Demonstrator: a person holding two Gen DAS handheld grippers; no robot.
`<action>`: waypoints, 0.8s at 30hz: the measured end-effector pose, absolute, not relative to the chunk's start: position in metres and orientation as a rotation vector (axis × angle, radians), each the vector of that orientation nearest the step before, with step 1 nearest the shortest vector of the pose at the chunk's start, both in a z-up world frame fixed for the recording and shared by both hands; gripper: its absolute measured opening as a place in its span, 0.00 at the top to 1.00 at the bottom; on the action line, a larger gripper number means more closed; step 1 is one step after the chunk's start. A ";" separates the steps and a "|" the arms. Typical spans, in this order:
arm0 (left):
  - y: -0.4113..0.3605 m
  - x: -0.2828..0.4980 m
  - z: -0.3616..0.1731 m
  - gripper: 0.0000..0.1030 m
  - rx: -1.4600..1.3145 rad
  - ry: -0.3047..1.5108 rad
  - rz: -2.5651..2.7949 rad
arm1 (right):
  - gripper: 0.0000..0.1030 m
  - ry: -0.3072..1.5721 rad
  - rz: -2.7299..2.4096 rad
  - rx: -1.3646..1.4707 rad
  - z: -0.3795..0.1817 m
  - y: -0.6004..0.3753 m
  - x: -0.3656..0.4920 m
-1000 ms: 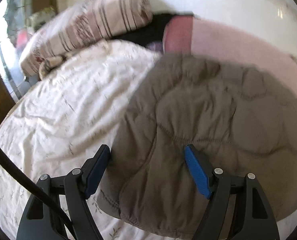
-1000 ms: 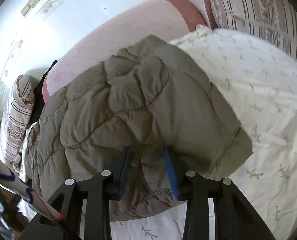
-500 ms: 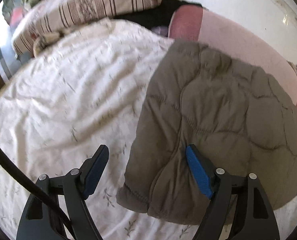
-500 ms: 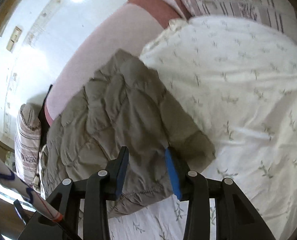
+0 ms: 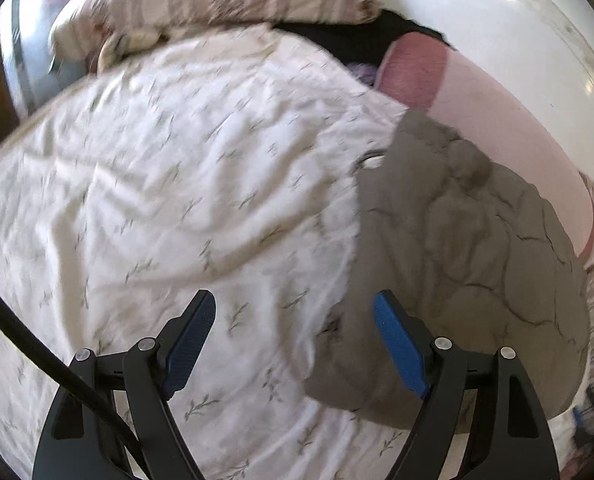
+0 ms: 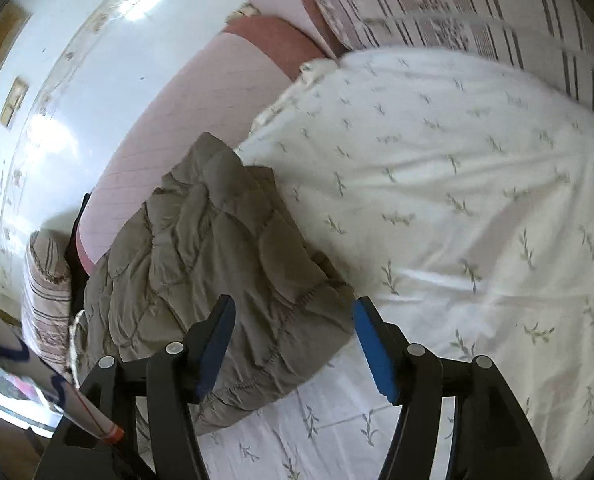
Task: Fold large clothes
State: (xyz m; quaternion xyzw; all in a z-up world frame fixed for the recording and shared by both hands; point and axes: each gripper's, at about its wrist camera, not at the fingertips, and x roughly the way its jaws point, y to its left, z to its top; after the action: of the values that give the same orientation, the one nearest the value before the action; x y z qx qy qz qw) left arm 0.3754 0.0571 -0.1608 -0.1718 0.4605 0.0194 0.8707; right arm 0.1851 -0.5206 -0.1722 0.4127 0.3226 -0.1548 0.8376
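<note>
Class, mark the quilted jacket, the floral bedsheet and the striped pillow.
quilted jacket (image 6: 225, 264): right wrist view, middle of its folded top.
floral bedsheet (image 5: 169, 200): left wrist view, wrinkled middle area.
striped pillow (image 6: 437, 4): right wrist view, its striped face.

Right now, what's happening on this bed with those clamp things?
A person holding a two-finger gripper in each hand is folding a quilted grey-brown jacket on a bed with a leaf-print white sheet. The jacket lies in a compact bundle near the pink headboard. Both the left gripper and the right gripper are open and hold nothing; the right one's fingers straddle the jacket's near corner, and the left one sits mostly over the sheet beside the jacket.
</note>
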 end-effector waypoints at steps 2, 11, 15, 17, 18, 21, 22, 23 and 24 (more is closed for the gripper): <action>0.065 0.376 -0.166 0.22 -0.409 0.983 0.028 | 0.35 0.683 -0.328 0.891 -0.174 -0.522 0.184; 0.023 0.360 -0.154 0.22 -0.189 0.854 0.121 | 0.35 0.660 -0.319 0.595 -0.145 -0.472 0.197; -0.021 0.347 -0.148 0.22 -0.032 0.759 0.104 | 0.35 0.664 -0.220 0.437 -0.137 -0.427 0.213; -0.038 0.343 -0.149 0.22 0.023 0.735 0.082 | 0.37 0.687 -0.186 0.413 -0.142 -0.414 0.220; -0.046 0.341 -0.150 0.22 0.050 0.725 0.070 | 0.37 0.702 -0.176 0.408 -0.146 -0.409 0.225; -0.062 0.341 -0.156 0.22 0.105 0.704 0.060 | 0.37 0.745 -0.169 0.403 -0.156 -0.402 0.236; -0.065 0.342 -0.158 0.22 0.120 0.702 0.060 | 0.37 0.757 -0.172 0.403 -0.160 -0.403 0.239; -0.068 0.343 -0.160 0.22 0.130 0.700 0.058 | 0.37 0.762 -0.176 0.403 -0.162 -0.402 0.240; -0.070 0.343 -0.162 0.22 0.138 0.698 0.059 | 0.37 0.764 -0.178 0.404 -0.163 -0.402 0.241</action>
State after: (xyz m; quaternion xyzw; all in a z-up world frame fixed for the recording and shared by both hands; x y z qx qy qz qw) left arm 0.3428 -0.0699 -0.1624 0.0674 0.3417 0.0289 0.9369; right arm 0.2415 -0.4020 -0.1629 0.1954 0.3699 -0.0863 0.9042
